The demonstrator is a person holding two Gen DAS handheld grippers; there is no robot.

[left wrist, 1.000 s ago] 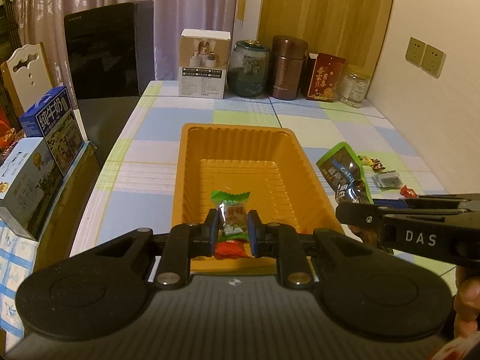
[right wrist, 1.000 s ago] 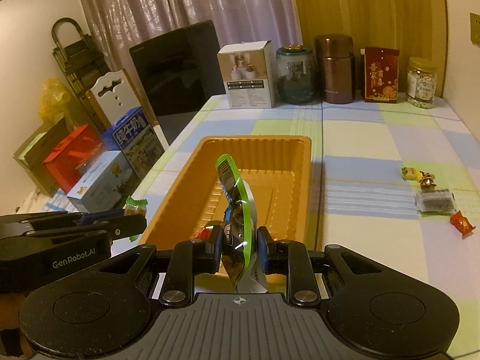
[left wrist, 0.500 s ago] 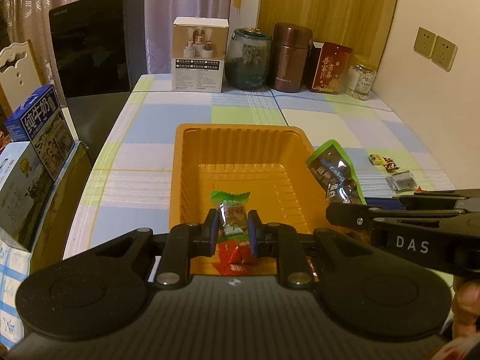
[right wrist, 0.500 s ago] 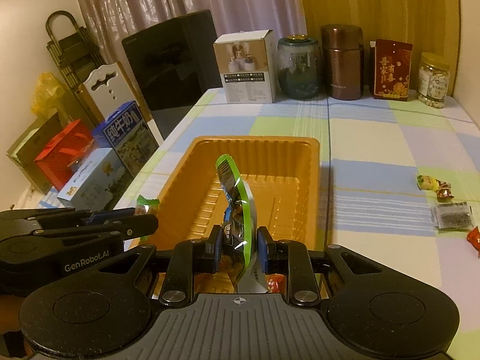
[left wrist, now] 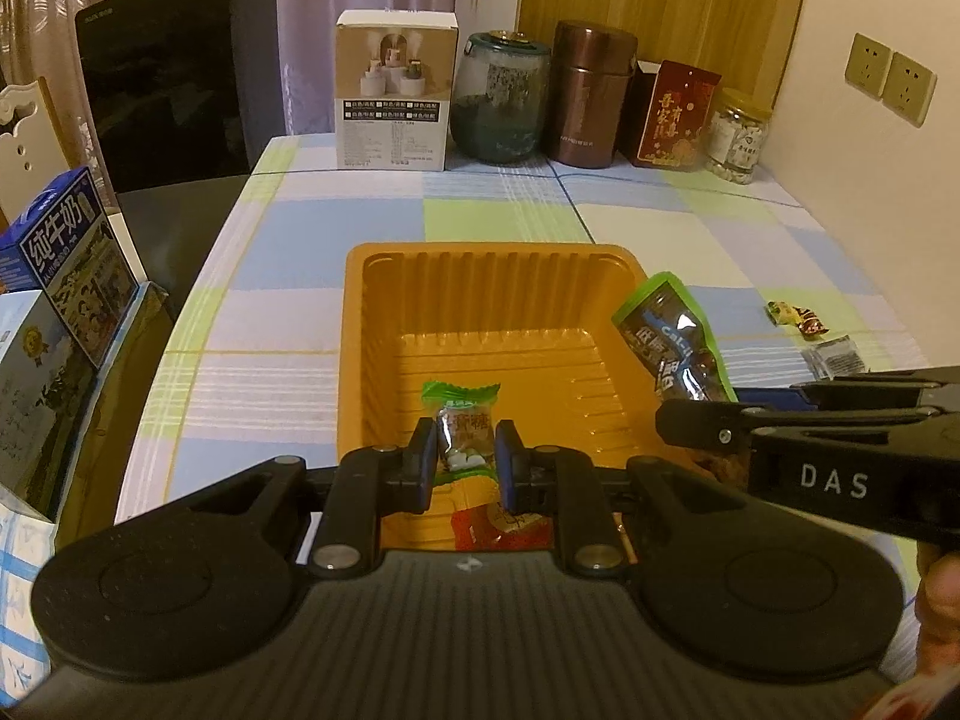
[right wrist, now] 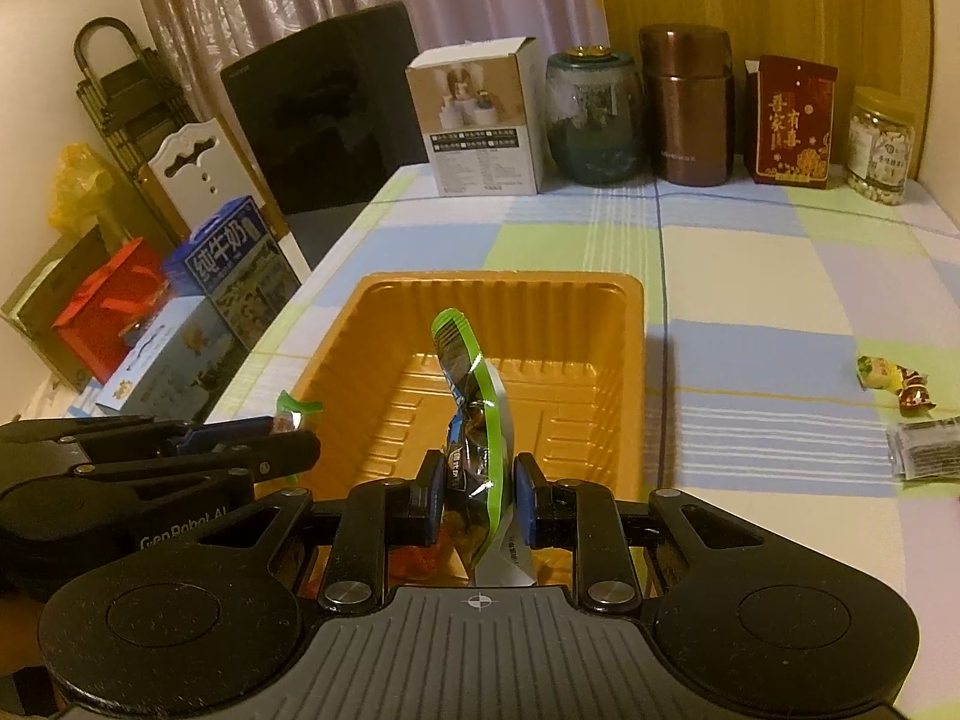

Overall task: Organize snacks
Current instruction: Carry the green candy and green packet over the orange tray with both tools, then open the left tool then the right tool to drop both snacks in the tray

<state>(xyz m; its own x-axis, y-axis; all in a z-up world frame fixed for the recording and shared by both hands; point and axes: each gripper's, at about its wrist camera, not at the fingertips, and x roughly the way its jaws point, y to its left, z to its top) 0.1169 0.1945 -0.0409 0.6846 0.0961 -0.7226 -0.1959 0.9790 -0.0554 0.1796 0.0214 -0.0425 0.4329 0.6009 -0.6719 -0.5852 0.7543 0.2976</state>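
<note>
An orange tray (left wrist: 480, 294) (right wrist: 384, 354) sits on the checked tablecloth. My left gripper (left wrist: 464, 463) is shut on a small green-topped candy (left wrist: 461, 414) over the tray's near end. My right gripper (right wrist: 478, 495) is shut on a green-edged dark snack packet (right wrist: 474, 420), held upright over the tray's near right side; the packet also shows in the left wrist view (left wrist: 672, 342). A red wrapped snack (left wrist: 501, 531) lies in the tray below my left gripper. Loose candies (right wrist: 894, 381) and a small dark sachet (right wrist: 927, 453) lie on the cloth to the right.
At the table's back stand a white box (left wrist: 393, 90), a glass jar (left wrist: 501, 99), a brown canister (left wrist: 591, 96), a red packet (left wrist: 675, 114) and a small jar (left wrist: 738, 135). Milk cartons (left wrist: 66, 258) and a black chair (left wrist: 174, 78) stand off the left edge.
Both grippers have moved forward and slightly up over the tray's near end, still holding their snacks. The red snack in the tray now shows more below my left gripper.
</note>
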